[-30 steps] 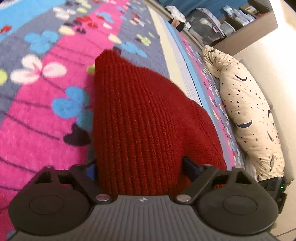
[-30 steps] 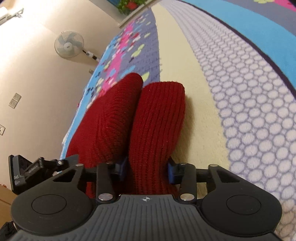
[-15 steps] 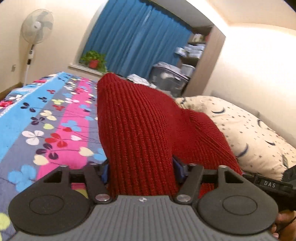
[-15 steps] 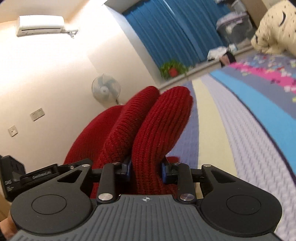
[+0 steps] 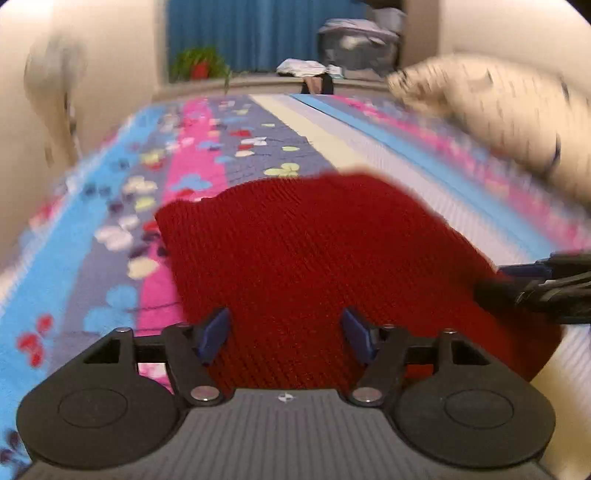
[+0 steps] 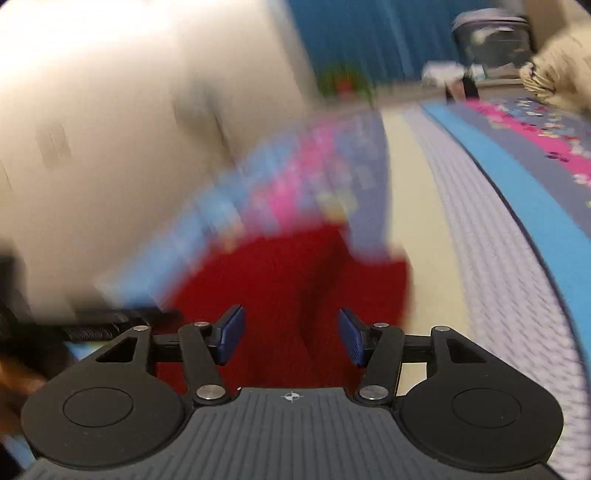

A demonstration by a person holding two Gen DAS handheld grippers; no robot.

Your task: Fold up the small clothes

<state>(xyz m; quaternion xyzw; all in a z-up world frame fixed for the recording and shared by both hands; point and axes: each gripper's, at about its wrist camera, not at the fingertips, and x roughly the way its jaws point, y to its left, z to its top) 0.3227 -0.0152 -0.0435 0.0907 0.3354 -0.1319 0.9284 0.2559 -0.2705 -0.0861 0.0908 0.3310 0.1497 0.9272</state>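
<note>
Red knit garment flat on bedspread, between and beyond spread fingers of both grippers.

Red ribbed knit garment, spread flat on the patterned bedspread

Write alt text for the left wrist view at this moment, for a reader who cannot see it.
The left gripper is open, its blue-padded fingers spread over a red knitted garment lying on a floral striped bedspread. The right gripper enters from the right edge by the garment. A star-print pillow and blue curtains lie beyond, blurred.
</note>
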